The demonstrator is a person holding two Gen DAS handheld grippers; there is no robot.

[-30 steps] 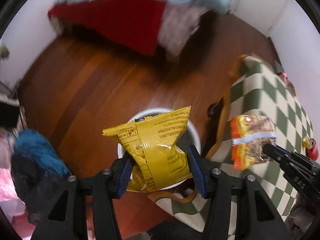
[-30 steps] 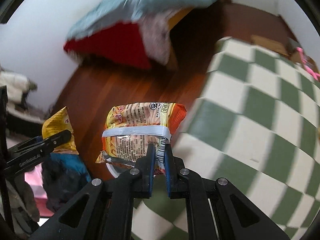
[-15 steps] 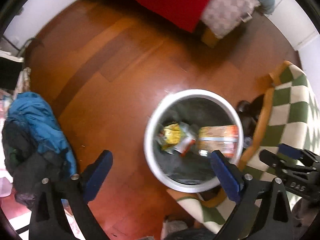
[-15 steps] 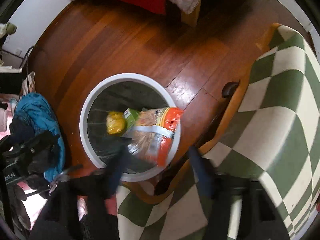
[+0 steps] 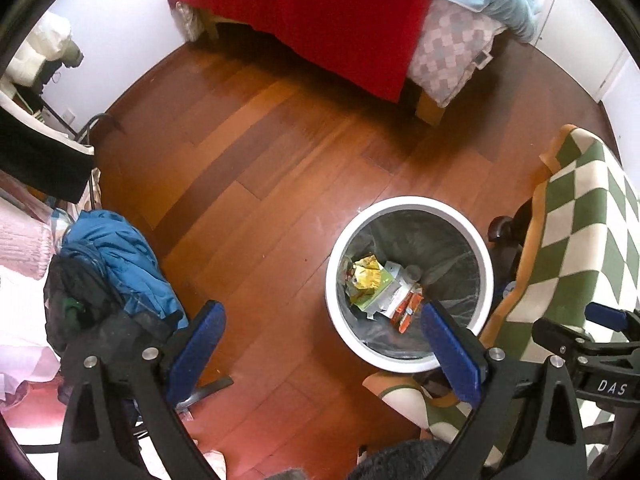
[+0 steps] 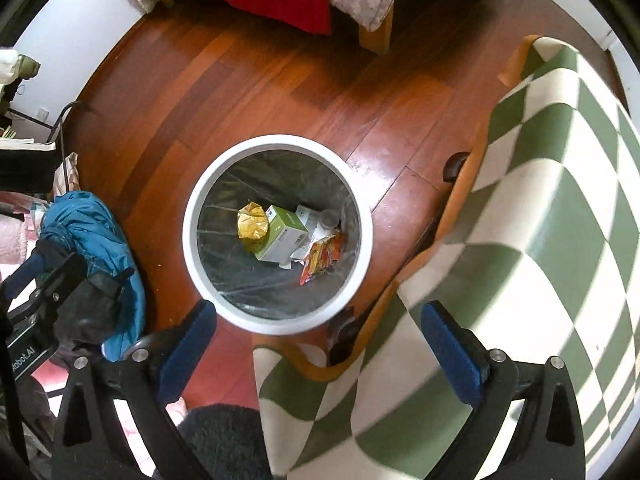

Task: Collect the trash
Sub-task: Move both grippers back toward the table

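A white round trash bin [image 5: 408, 205] with a dark liner stands on the wooden floor; it also shows in the right wrist view [image 6: 276, 142]. Inside lie a yellow snack bag [image 6: 252, 224], a green box [image 6: 282, 236] and an orange noodle packet [image 6: 322, 258]; the yellow bag [image 5: 366, 274] and the orange packet [image 5: 408, 310] show in the left wrist view too. My left gripper [image 5: 322, 350] is open and empty, above the floor left of the bin. My right gripper [image 6: 318, 346] is open and empty, above the bin's near rim.
A table with a green-and-white checked cloth [image 6: 540, 208] stands right of the bin, a dark chair part [image 6: 454, 168] beside it. A blue jacket pile [image 5: 116, 256] lies at the left. A bed with a red cover [image 5: 332, 32] is at the far side.
Both grippers opened and let go of their packets. The yellow bag and the orange noodle packet fell into the bin and now lie at its bottom. Both views tilted down.
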